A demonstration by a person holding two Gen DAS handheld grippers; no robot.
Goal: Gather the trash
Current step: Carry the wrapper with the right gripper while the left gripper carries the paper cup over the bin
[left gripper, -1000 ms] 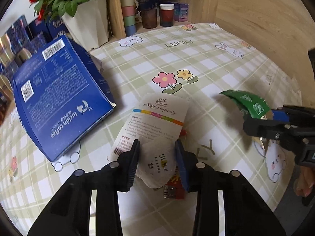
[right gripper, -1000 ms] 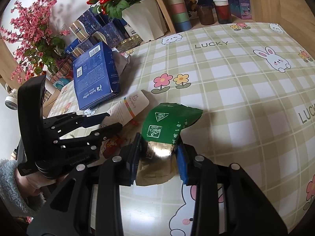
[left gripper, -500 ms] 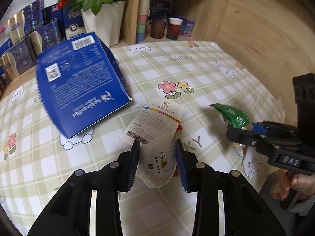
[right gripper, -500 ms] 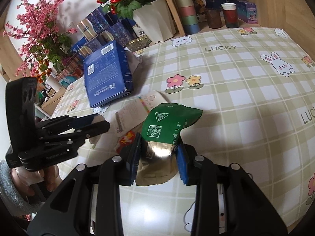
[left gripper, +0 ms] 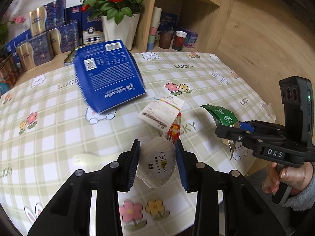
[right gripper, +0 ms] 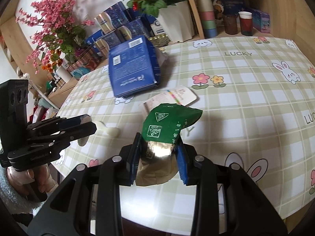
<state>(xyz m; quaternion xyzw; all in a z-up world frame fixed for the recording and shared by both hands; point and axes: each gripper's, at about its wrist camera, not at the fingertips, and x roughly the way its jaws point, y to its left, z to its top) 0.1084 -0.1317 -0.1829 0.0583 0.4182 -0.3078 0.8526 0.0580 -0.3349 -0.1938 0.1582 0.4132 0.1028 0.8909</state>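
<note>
Checked tablecloth [left gripper: 59, 129], left hand-held gripper [left gripper: 157, 163] pinching white wrapper [left gripper: 157, 163], right hand-held gripper [right gripper: 158, 157] pinching green packet [right gripper: 169, 126] pointing forward.

Bright daylight is washing everything evenly, glare is bouncing off the glossy checked tablecloth [right gripper: 246, 98] near the bottom, fisheye is bending the dark corners, and the blue cardboard box [left gripper: 108, 74] is smearing with motion blur.

Black tools [left gripper: 157, 163], blue pads [right gripper: 180, 161], silver screws.
</note>
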